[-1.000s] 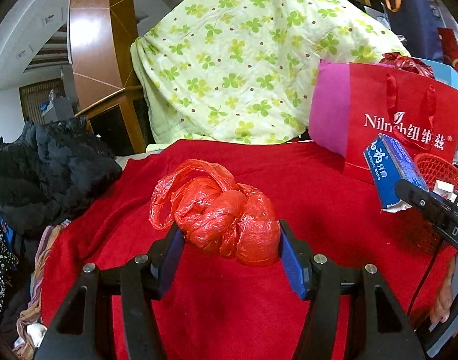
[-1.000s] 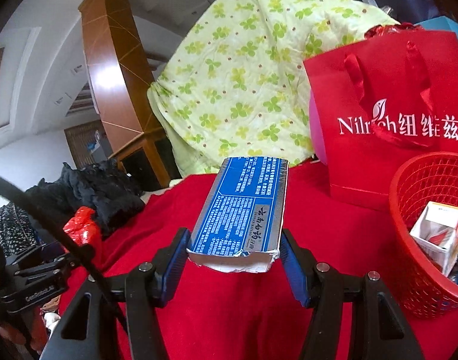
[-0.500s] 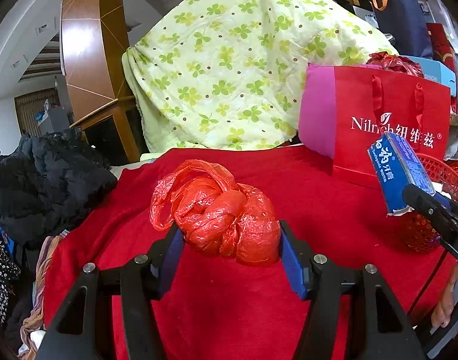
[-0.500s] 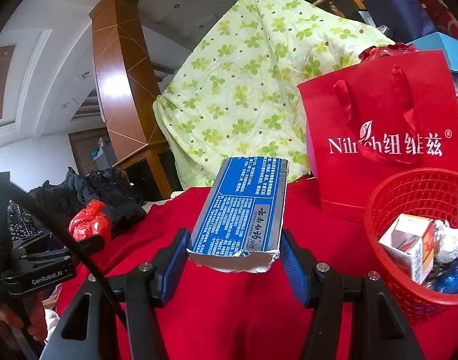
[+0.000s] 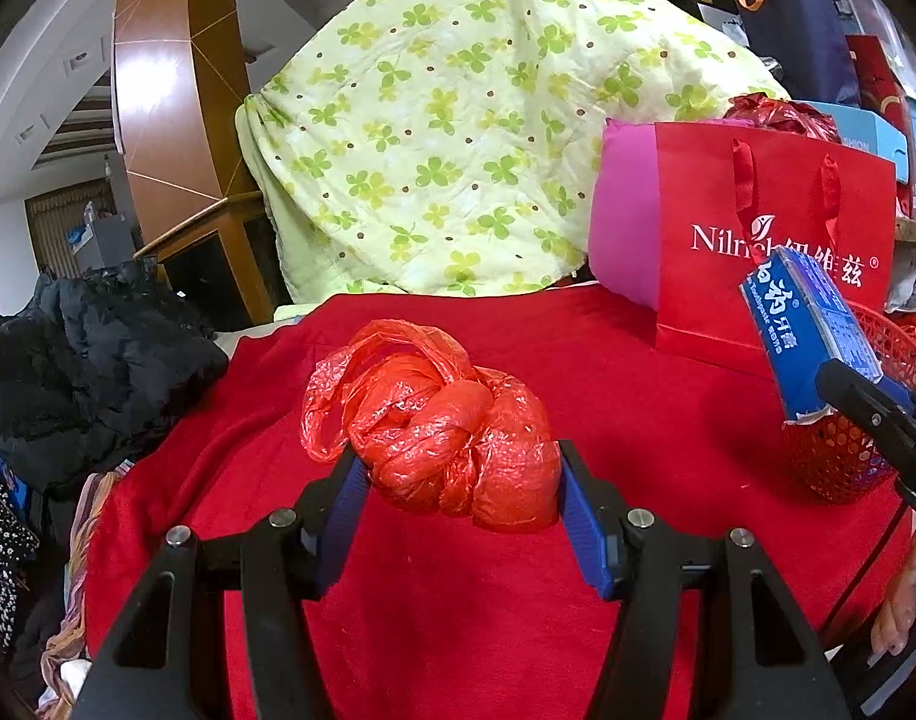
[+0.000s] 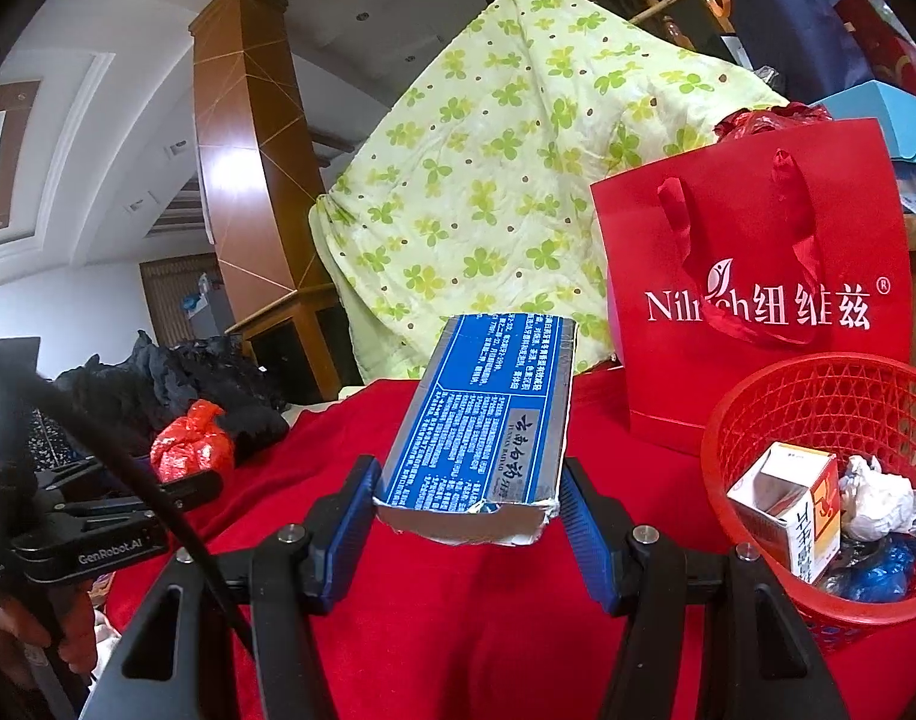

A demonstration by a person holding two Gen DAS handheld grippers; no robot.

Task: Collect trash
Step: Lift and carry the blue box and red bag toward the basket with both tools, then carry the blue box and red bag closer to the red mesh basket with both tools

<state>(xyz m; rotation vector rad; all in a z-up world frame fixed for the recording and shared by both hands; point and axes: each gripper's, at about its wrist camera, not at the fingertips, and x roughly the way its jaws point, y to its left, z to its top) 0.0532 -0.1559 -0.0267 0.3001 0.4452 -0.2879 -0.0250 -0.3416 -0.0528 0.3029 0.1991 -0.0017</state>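
Above the red-covered worktop (image 5: 637,420), both claws carry trash in the transport step toward the red mesh basket (image 6: 817,396). The left claw (image 5: 455,480) is closed part-way, its blue pads pressing both sides of a knotted red plastic bag (image 5: 452,426), which hangs clear of the cloth. The right claw (image 6: 466,510) is likewise closed part-way on a flattened blue carton (image 6: 487,414), gripped at its torn lower end with the long body projecting forward and up.

The basket stands on the worktop to the right, just in front of a red gift bag (image 6: 757,276). It already holds a small white box (image 6: 787,510), crumpled paper and a blue item.

In the left view the carton overlaps the basket rim, so the right claw appears to be the nearer. The next move calls for positioning the carton over the basket opening, tilting it downward, then opening the jaws. The left claw should wait well apart until the right one clears.

Caution: the carton is long; an off-centre drop could catch the rim.
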